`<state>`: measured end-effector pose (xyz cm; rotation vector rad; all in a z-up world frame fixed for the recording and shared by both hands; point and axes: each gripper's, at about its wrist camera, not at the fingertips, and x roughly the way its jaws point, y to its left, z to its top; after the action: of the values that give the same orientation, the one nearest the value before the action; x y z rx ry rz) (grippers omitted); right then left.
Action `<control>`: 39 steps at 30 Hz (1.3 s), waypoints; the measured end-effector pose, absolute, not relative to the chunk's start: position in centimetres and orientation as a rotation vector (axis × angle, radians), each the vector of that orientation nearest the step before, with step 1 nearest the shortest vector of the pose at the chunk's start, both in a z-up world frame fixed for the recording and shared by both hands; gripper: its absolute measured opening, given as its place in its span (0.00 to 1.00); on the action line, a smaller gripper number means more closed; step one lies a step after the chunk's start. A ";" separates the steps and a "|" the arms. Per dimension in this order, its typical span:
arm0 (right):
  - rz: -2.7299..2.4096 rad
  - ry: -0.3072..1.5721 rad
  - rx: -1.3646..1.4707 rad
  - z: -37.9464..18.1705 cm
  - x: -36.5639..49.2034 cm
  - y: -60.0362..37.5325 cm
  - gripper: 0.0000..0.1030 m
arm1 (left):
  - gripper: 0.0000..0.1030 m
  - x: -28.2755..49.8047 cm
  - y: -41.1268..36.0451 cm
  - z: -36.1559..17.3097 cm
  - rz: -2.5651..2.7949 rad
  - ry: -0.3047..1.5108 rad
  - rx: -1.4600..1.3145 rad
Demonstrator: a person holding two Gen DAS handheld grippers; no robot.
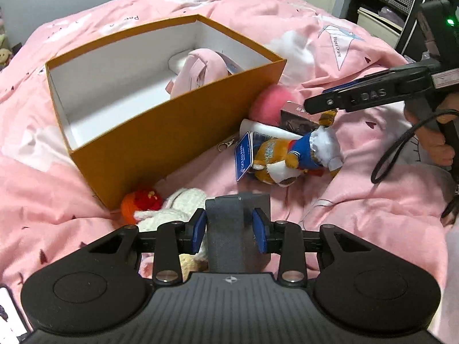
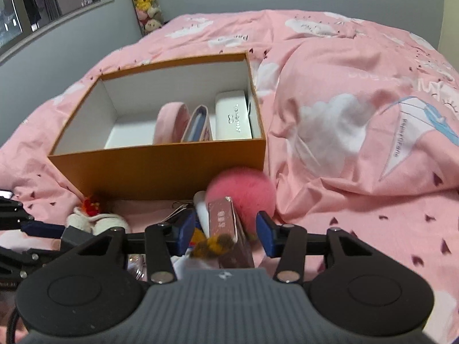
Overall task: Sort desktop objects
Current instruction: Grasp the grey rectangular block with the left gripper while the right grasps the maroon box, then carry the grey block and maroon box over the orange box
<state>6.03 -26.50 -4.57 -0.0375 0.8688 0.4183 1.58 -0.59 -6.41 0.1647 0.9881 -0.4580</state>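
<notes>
My left gripper (image 1: pixel 231 229) is shut on a small grey box (image 1: pixel 229 218), held above the pink bedding in front of the orange cardboard box (image 1: pixel 160 132). My right gripper (image 2: pixel 225 229) hangs open over a small brown carton (image 2: pixel 222 220); its blue pads (image 2: pixel 265 229) stand clear of the carton's sides. A white tube (image 2: pixel 202 212) and a plush tail also lie between the jaws. In the left wrist view the right gripper (image 1: pixel 312 106) hovers above the brown carton (image 1: pixel 298 114) and a plush toy in a blue shirt (image 1: pixel 295 154). A pink pom-pom ball (image 2: pixel 241 189) rests against the orange box (image 2: pixel 160 166).
Inside the orange box lie a white glasses case (image 2: pixel 232 117), a pink pouch (image 2: pixel 169 123) and a blue-lined case (image 2: pixel 198 129). A white crocheted toy (image 1: pixel 178 203) and an orange-red yarn piece (image 1: pixel 140 200) sit by the box's near corner. Rumpled pink duvet (image 2: pixel 358 143) rises on the right.
</notes>
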 end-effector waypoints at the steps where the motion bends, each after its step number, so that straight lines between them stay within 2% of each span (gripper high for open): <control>1: 0.417 0.879 -0.045 -4.8 6.4 -26.3 0.50 | 0.39 1.6 -0.9 -6.5 -0.458 0.986 0.172; 7: 0.417 0.947 -0.062 -6.6 7.3 -25.6 0.47 | 0.39 1.7 -1.2 -7.5 -0.475 1.015 0.170; 11: 0.423 0.968 -0.030 -7.0 7.4 -26.1 0.31 | 0.41 1.4 -1.4 -7.9 -0.532 1.043 0.150; 23: 0.395 0.923 -0.075 -6.2 5.8 -26.6 0.27 | 0.39 1.4 -1.5 -7.0 -0.443 1.077 0.042; 39: 0.485 0.679 -0.024 1.8 5.4 -25.9 0.25 | 0.39 3.2 0.8 0.6 -0.309 0.895 -0.109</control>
<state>5.45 -25.90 1.79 -0.0245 0.6787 0.4846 3.16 0.79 0.60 -0.1089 0.8945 -0.3085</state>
